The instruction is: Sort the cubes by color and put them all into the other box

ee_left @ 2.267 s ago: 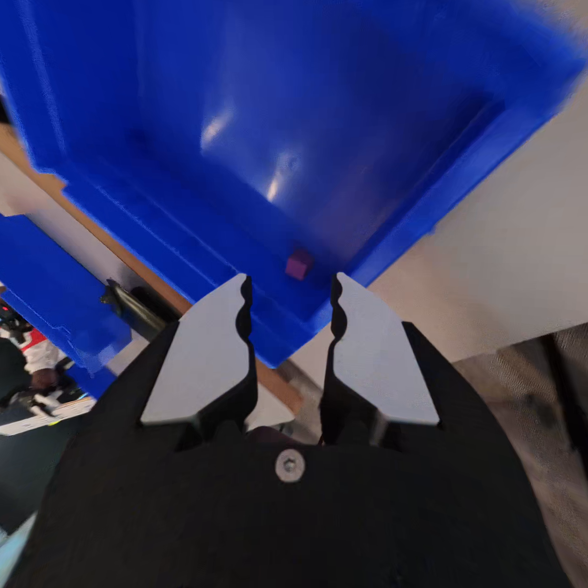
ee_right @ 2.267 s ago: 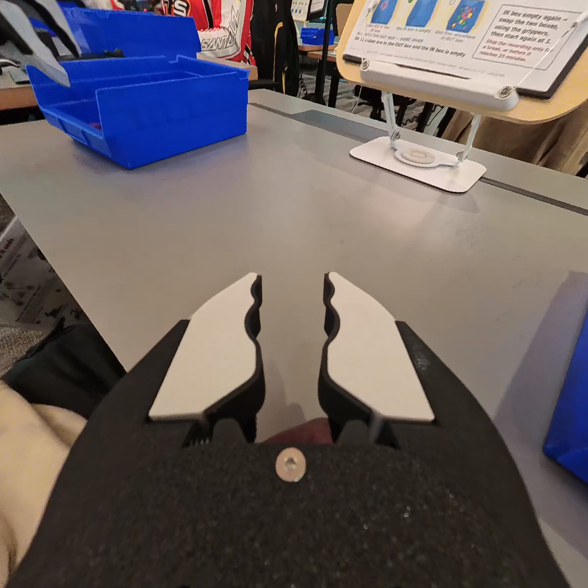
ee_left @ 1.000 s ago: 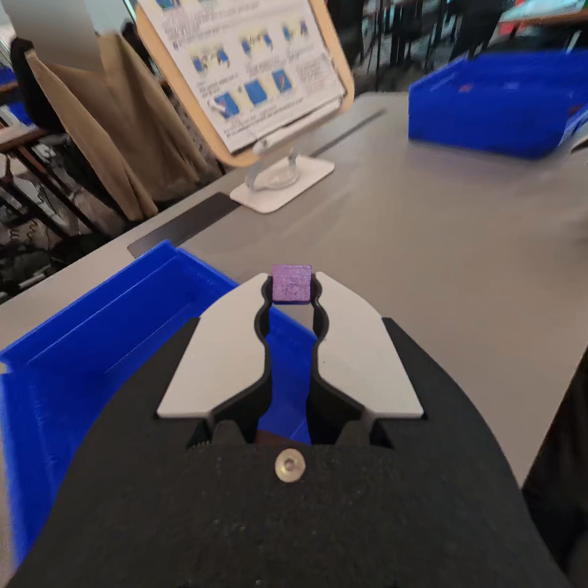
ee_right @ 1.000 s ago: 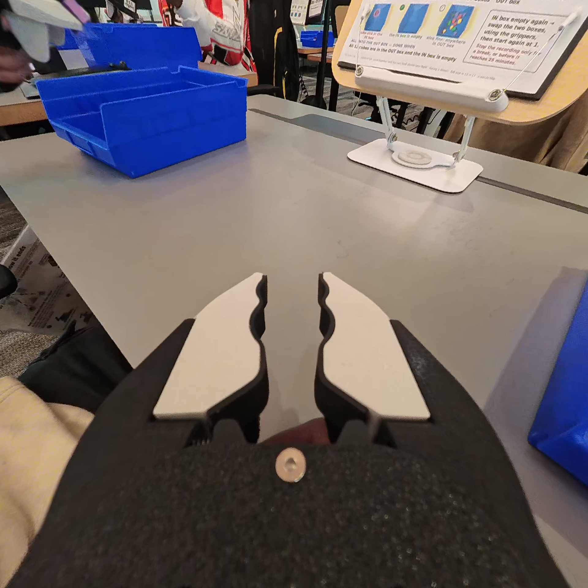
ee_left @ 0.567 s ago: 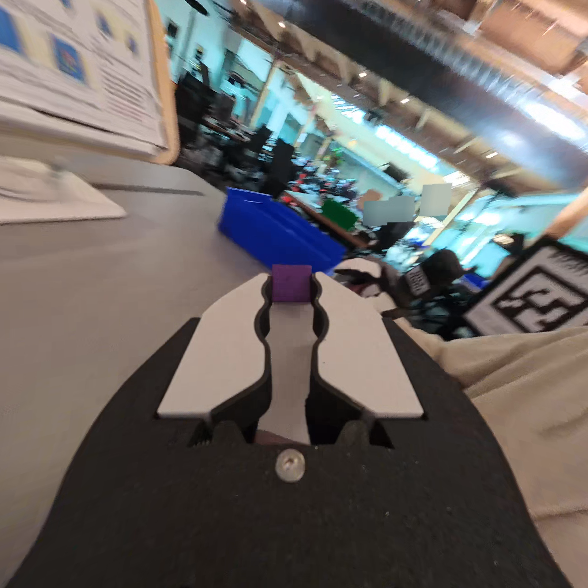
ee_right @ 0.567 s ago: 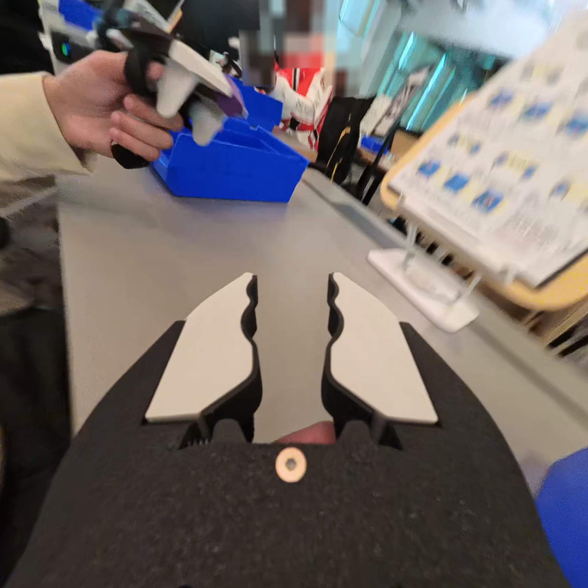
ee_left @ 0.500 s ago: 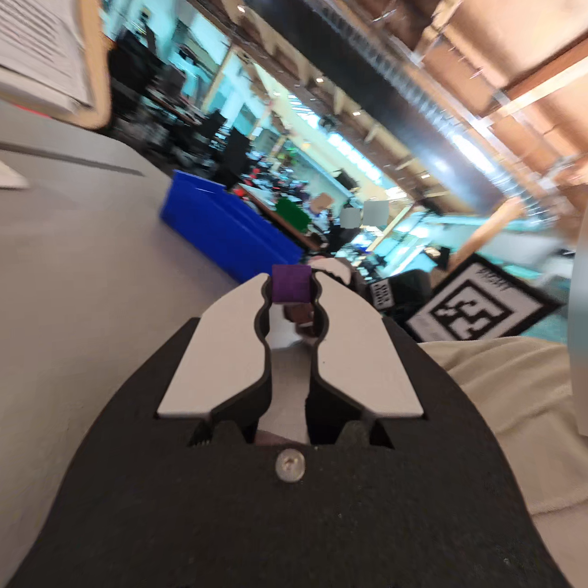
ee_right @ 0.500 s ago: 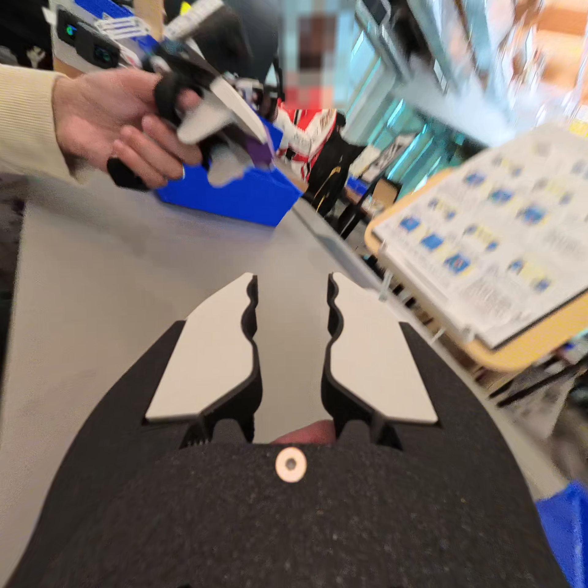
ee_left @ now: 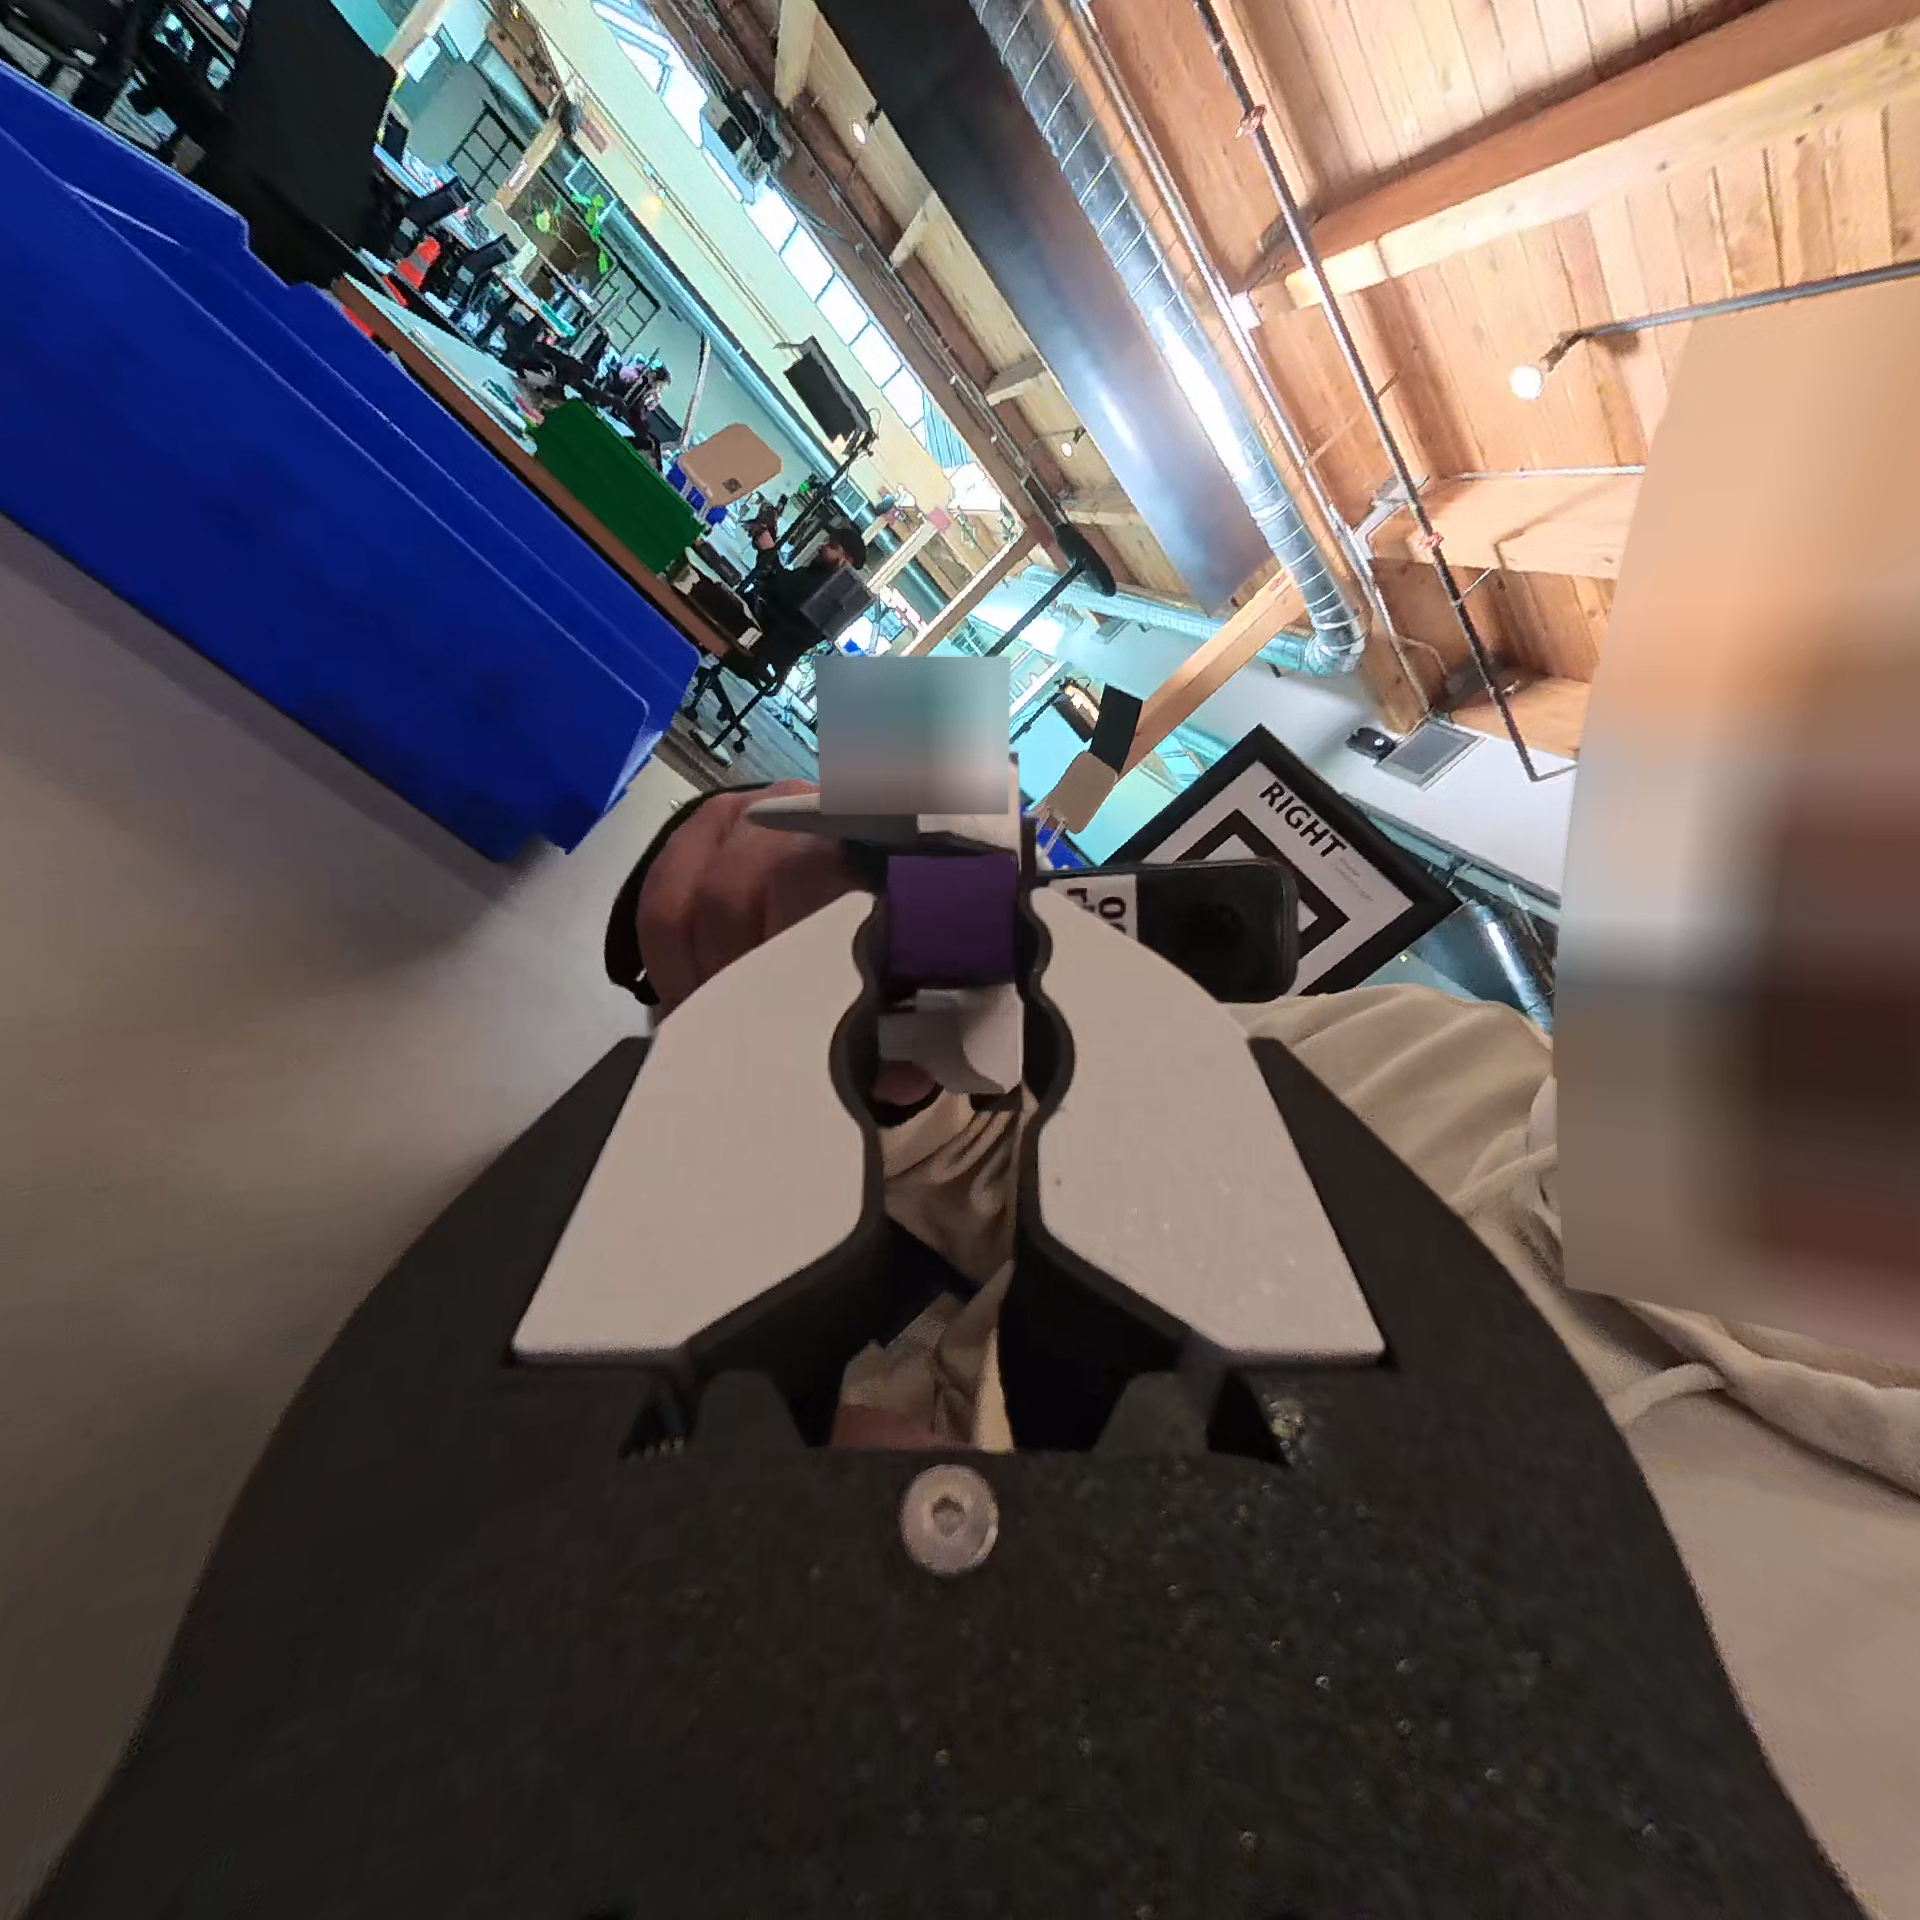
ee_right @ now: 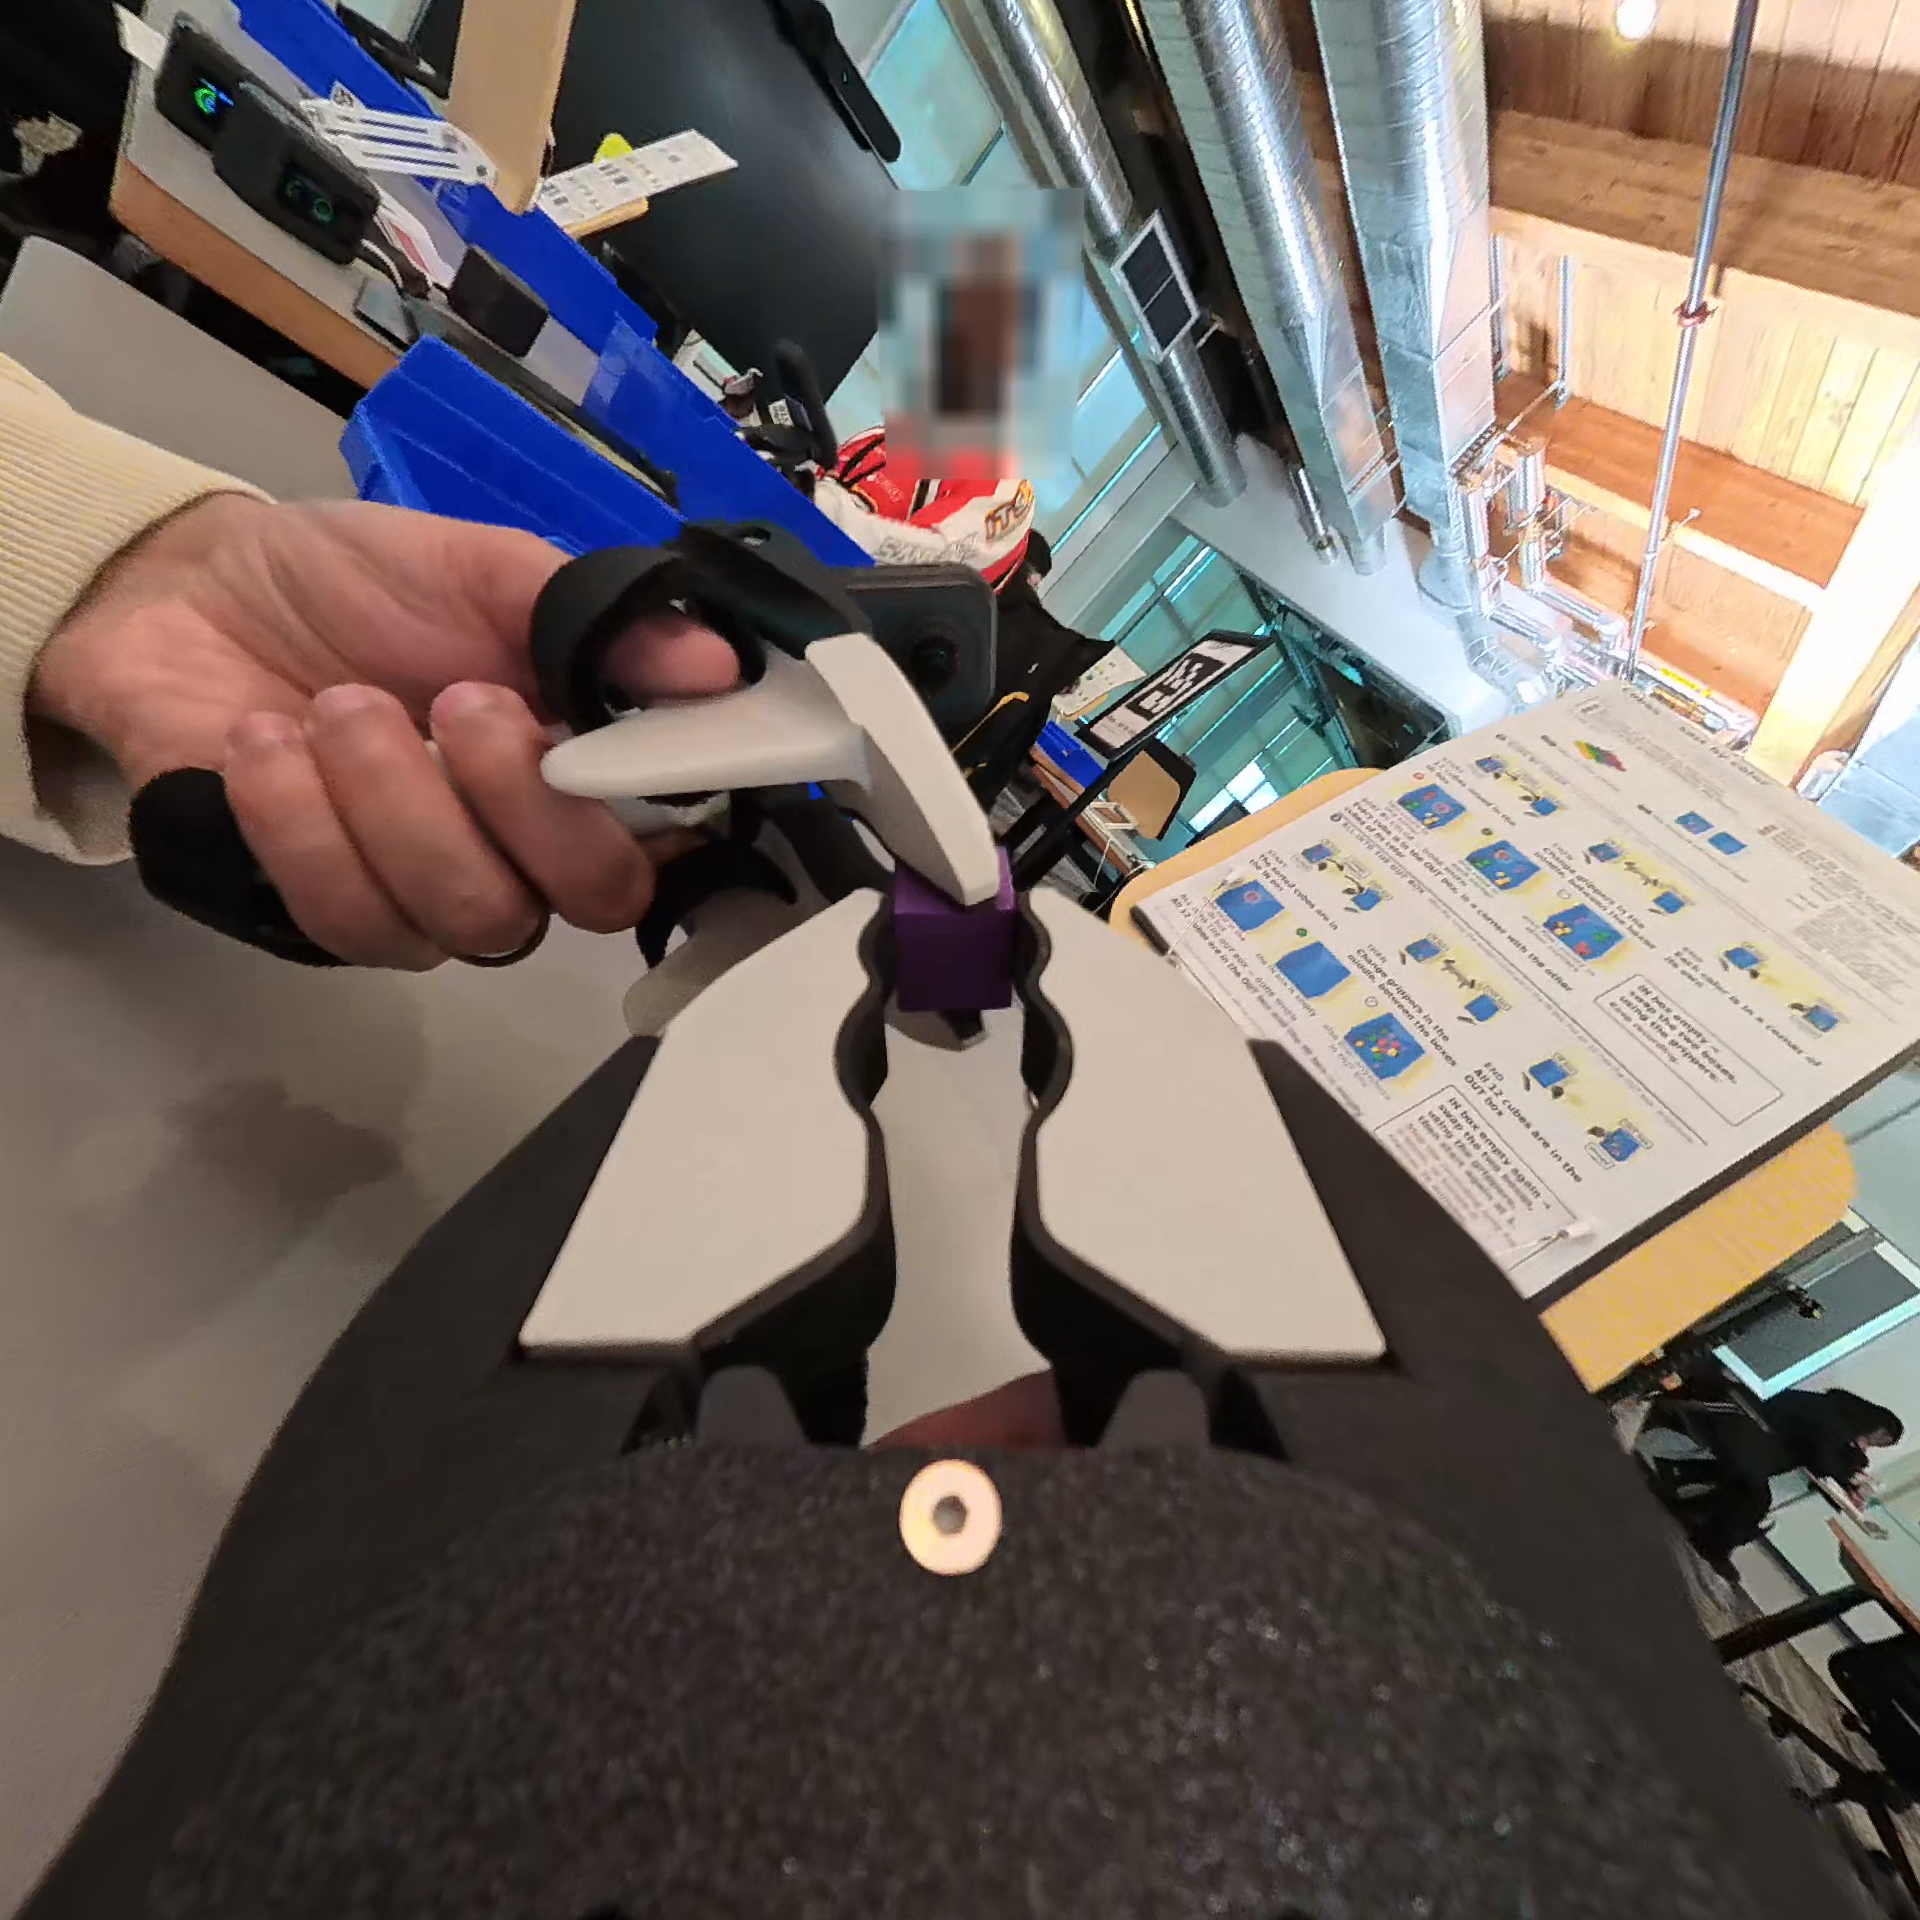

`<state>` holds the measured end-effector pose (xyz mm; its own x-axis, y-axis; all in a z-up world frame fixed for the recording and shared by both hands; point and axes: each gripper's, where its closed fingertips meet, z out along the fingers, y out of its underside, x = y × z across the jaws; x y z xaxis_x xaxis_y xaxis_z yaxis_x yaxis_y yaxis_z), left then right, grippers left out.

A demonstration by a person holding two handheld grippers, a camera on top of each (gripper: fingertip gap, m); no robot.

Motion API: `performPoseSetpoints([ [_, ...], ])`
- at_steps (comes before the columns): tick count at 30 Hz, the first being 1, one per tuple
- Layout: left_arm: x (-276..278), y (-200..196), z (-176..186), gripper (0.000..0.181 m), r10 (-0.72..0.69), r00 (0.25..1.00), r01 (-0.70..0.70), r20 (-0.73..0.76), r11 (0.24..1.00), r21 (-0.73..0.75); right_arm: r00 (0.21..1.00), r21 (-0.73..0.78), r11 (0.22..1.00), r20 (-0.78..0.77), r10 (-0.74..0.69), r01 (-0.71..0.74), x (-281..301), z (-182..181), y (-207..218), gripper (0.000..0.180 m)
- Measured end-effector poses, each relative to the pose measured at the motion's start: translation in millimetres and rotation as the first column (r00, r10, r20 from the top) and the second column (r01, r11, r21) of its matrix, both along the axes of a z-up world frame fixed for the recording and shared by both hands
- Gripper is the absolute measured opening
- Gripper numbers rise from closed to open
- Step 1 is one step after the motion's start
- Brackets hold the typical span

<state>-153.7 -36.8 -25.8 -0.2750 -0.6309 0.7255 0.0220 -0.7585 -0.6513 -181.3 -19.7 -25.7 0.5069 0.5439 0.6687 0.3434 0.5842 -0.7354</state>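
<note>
A purple cube (ee_left: 951, 930) is held in mid-air above the grey table (ee_left: 208, 1091). My left gripper (ee_left: 951, 914) is shut on it at the fingertips. My right gripper (ee_right: 951, 920) is shut on the same cube (ee_right: 951, 961) from the opposite side, turned crosswise. In the right wrist view a hand holds the left gripper, and its upper finger (ee_right: 883, 748) lies on the cube's top. In the left wrist view one white finger (ee_left: 821, 821) of the right gripper shows above the cube. A blue box (ee_left: 312, 499) stands on the table behind.
A blue box (ee_right: 499, 457) stands at the table's far left in the right wrist view. An instruction board (ee_right: 1558, 987) on a stand is at the right. A cream sleeve (ee_left: 1507, 1195) fills the right of the left wrist view. Other desks lie beyond. Left and right tips are no more than a few centimetres apart.
My left gripper took the purple cube from the blue box and carried it toward the right one. Both grippers tilted up and met. My right gripper, open before, has closed on the cube.
</note>
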Motion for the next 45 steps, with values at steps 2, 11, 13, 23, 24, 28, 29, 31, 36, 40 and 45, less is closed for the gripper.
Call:
performPoseSetpoints([
  [2, -5.8, -1.3, -4.7, 0.041, 0.036, 0.999, -0.034, -0.039, 0.998, 0.054, 1.0, 0.002, 1.0, -0.024, -0.004, 0.004, 6.4, 0.6, -6.3, 0.021],
  [11, -112.1, 57.5, -72.0, 0.047, 0.855, 0.368, -0.466, -0.365, 0.509, 0.724, 0.934, -0.323, 0.927, -0.23, -0.272, 0.19, 89.1, -25.3, -11.9, 0.021],
  [13, -108.0, 42.5, -76.3, 0.046, 0.828, 0.417, -0.461, -0.374, 0.547, 0.698, 0.912, -0.392, 0.894, -0.244, -0.328, 0.217, 102.7, -33.6, -12.8, 0.021],
  [23, -98.1, 29.9, -88.7, 0.041, 0.844, 0.397, -0.315, -0.36, 0.494, 0.811, 0.859, -0.444, 0.828, -0.209, -0.467, 0.342, 170.3, -6.1, -1.5, 0.021],
  [24, -99.6, 30.3, -89.9, 0.04, 0.857, 0.378, -0.288, -0.351, 0.469, 0.835, 0.836, -0.434, 0.8, -0.167, -0.523, 0.414, 195.8, 3.2, 6.3, 0.021],
  [28, -99.8, 28.6, -89.8, 0.04, 0.883, 0.349, -0.241, -0.313, 0.408, 0.881, 0.774, -0.66, 0.475, 0.269, -0.574, 0.582, 293.1, -37.9, 42.6, 0.021],
  [29, -97.2, 26.2, -89.8, 0.04, 0.877, 0.36, -0.242, -0.318, 0.417, 0.876, 0.751, -0.682, 0.385, 0.379, -0.54, 0.621, 313.8, -54.9, 48.0, 0.021],
  [31, -91.6, 20.2, -90.0, 0.04, 0.855, 0.395, -0.253, -0.335, 0.452, 0.855, 0.737, -0.711, 0.238, 0.561, -0.376, 0.662, 337.7, -87.4, 47.3, 0.022],
  [36, -89.4, 15.7, -93.8, 0.04, 0.827, 0.425, -0.259, -0.367, 0.499, 0.827, 0.617, -0.616, 0.024, 0.787, -0.024, 0.787, 372.5, -132.3, 34.8, 0.022],
  [40, -88.3, 13.2, -95.3, 0.041, 0.805, 0.447, -0.266, -0.391, 0.537, 0.801, 0.465, -0.454, -0.097, 0.868, 0.175, 0.886, 399.8, -145.8, 22.7, 0.022],
  [45, -88.4, 10.6, -97.2, 0.041, 0.805, 0.442, -0.243, -0.396, 0.532, 0.811, 0.381, -0.351, -0.153, 0.878, 0.29, 0.924, 410.7, -144.8, 14.2, 0.028],
])
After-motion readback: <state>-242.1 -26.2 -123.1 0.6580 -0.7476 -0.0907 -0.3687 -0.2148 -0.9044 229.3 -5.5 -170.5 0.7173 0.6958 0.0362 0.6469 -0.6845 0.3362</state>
